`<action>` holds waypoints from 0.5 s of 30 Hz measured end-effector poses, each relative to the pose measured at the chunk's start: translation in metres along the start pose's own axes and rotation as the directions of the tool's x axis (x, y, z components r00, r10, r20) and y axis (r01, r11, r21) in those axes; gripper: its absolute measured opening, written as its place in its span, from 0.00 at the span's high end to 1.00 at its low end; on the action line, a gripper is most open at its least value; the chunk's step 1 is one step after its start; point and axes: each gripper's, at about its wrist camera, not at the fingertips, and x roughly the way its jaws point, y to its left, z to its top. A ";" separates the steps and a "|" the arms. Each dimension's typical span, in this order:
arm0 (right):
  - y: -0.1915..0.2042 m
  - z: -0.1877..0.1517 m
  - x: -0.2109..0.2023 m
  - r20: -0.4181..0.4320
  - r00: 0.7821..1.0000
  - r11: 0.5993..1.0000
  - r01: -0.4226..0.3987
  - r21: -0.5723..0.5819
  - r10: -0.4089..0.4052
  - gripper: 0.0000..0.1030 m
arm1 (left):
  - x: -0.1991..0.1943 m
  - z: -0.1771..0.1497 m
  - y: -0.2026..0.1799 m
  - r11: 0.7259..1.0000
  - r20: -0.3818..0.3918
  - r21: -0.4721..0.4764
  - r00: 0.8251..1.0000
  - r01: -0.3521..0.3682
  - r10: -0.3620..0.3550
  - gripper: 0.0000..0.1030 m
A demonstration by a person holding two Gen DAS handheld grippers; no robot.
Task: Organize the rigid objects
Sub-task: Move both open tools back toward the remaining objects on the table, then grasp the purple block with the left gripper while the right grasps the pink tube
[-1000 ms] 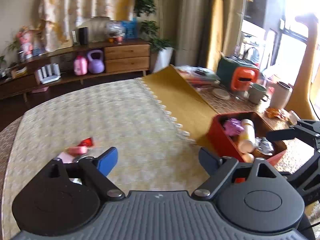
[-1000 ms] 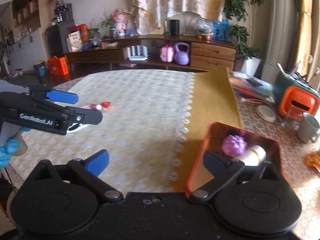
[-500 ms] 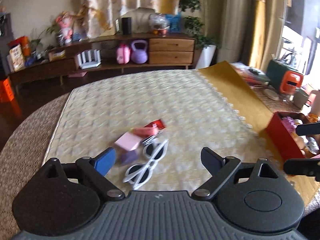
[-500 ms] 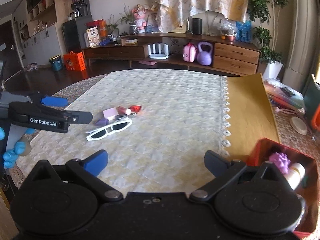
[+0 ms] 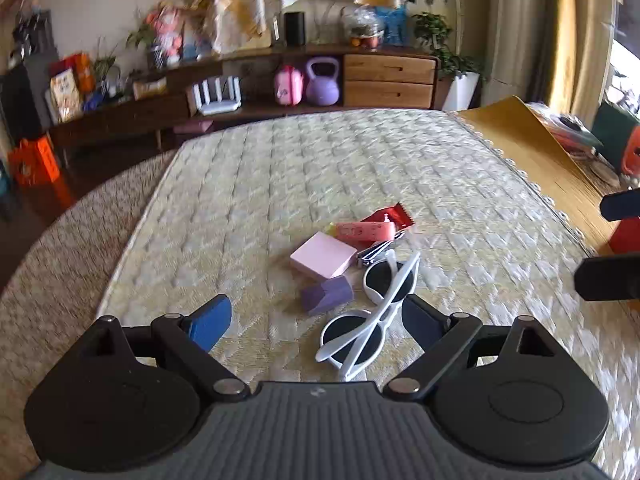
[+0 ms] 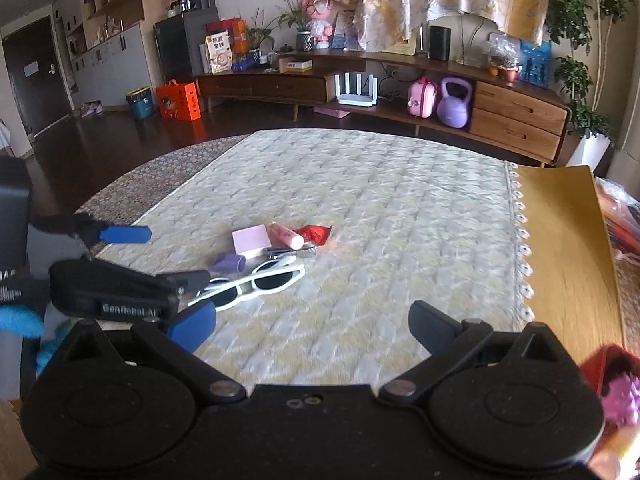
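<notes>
From the left wrist view we see the left gripper (image 5: 316,322) with its jaws wide apart and nothing between the fingers, low over the quilted cloth (image 5: 320,176). Its blue left pad (image 5: 210,322) sits clear of everything; the dark right finger lies just beside the white sunglasses (image 5: 370,316), though we cannot tell whether it touches them. The sunglasses lie folded, partly inside the gap. Beyond them, reading leftward to rightward, we find a purple block (image 5: 326,300), a pink box (image 5: 323,260), a small metal clip (image 5: 374,252), a pink tube (image 5: 366,232) and a red wrapper (image 5: 390,218), all crowded together and touching or overlapping. At the far right edge, dark fingers of the other tool intrude, with a sliver of the red bin (image 5: 626,236) between them.

The right wrist view gives what the first cannot: the left gripper (image 6: 160,256) seen from the side, one blue pad raised, the lower finger reaching to the sunglasses (image 6: 256,282). A blue-gloved hand (image 6: 20,322) holds it. The same cluster appears farther off: purple block (image 6: 229,262), pink box (image 6: 250,240), pink tube (image 6: 286,236), red wrapper (image 6: 316,234). The right gripper (image 6: 310,324) hovers with jaws wide and empty, well apart from the pile. At the lower right corner the red bin (image 6: 596,364) shows blurred, with a purple spiky ball (image 6: 622,400) in it. A yellow mat (image 6: 568,240) borders the cloth on the right.
</notes>
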 end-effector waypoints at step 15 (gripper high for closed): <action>0.007 0.046 0.088 -0.059 0.997 0.996 -0.058 -0.065 0.055 0.27 | 0.050 0.003 0.011 0.994 -0.035 -0.109 0.999 -0.003 -0.001 0.10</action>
